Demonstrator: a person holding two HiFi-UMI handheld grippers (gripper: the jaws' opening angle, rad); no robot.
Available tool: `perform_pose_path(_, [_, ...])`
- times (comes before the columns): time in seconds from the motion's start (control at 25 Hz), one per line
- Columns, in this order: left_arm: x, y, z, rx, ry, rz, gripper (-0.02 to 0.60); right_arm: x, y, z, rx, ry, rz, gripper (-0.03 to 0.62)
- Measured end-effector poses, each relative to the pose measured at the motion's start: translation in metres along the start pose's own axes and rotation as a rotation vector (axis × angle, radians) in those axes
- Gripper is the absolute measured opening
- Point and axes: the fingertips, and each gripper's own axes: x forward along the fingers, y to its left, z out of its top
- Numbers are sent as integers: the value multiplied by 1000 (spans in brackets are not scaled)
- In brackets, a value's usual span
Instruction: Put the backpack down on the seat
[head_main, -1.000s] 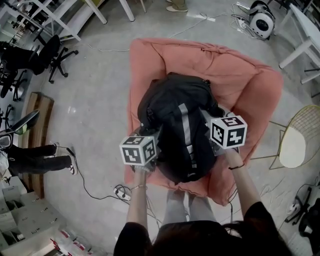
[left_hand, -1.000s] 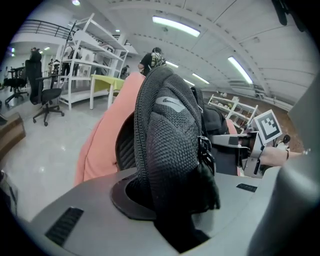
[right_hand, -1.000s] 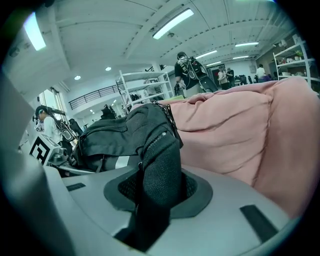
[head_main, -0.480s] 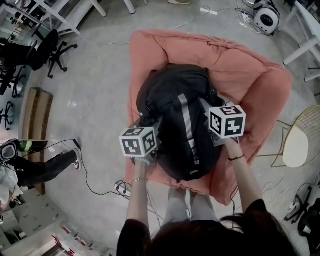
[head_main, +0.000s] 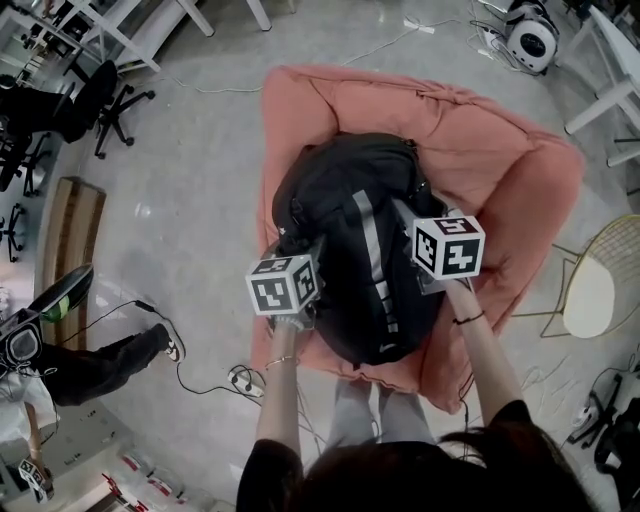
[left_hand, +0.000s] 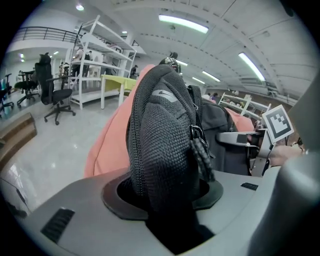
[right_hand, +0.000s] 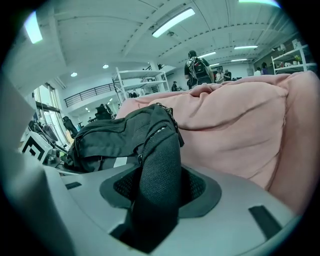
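Note:
The black backpack (head_main: 350, 250) with a grey stripe lies on the pink beanbag seat (head_main: 490, 150), its top toward the seat's back. My left gripper (head_main: 308, 246) is at the pack's left side. In the left gripper view a black mesh fold of the pack (left_hand: 160, 145) runs up between the jaws of the left gripper (left_hand: 165, 200). My right gripper (head_main: 405, 216) is at the pack's right side, with a black mesh strap (right_hand: 157, 170) lying in the gap of the right gripper (right_hand: 155, 200). Both pairs of jaws have just been opening, and the fabric rests loosely between them.
A yellow wire chair (head_main: 590, 285) stands right of the seat. A black office chair (head_main: 95, 110) and a wooden bench (head_main: 70, 240) are at the left. A power strip with cables (head_main: 245, 382) lies on the floor by my feet, and a person's legs (head_main: 100, 365) are at lower left.
Both grippers and the backpack have sunk slightly onto the seat. The person at the lower left has shifted their legs.

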Motion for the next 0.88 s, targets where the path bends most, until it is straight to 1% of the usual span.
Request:
perform_pose_path(0.08, [-1, 2, 0, 5, 2, 28, 204, -1, -3, 0, 17, 4, -23, 193])
perform_pose_path(0.16, [-3, 7, -1, -6, 7, 57, 244, -1, -5, -1, 47, 11, -34, 224])
perform_pose_path(0.24, [-5, 11, -2, -28, 7, 80, 284, -3, -6, -1, 60, 11, -33, 227])
perform_pose_path(0.4, [-15, 13, 3, -27, -22, 117, 296, -13, -6, 6, 80, -22, -43, 233])
perform_pose_path(0.52, [-32, 12, 5, -19, -48, 137, 298, -28, -2, 14, 95, -57, -31, 234])
perform_pose_path(0.64, [-52, 9, 11, 33, -81, 156, 291, -45, 3, 25, 87, -105, -28, 233])
perform_pose_path(0.72, [-67, 5, 13, 50, -98, 159, 276, -57, 5, 27, 65, -107, -47, 229])
perform_pose_path(0.76, [-74, 1, 13, 52, -103, 157, 271, -64, 6, 27, 54, -106, -60, 219])
perform_pose_path(0.8, [-80, -2, 14, 55, -111, 157, 257, -71, 7, 28, 44, -109, -74, 195])
perform_pose_path(0.88, [-93, -5, 22, 73, -135, 164, 212, -81, 10, 34, 28, -123, -92, 164])
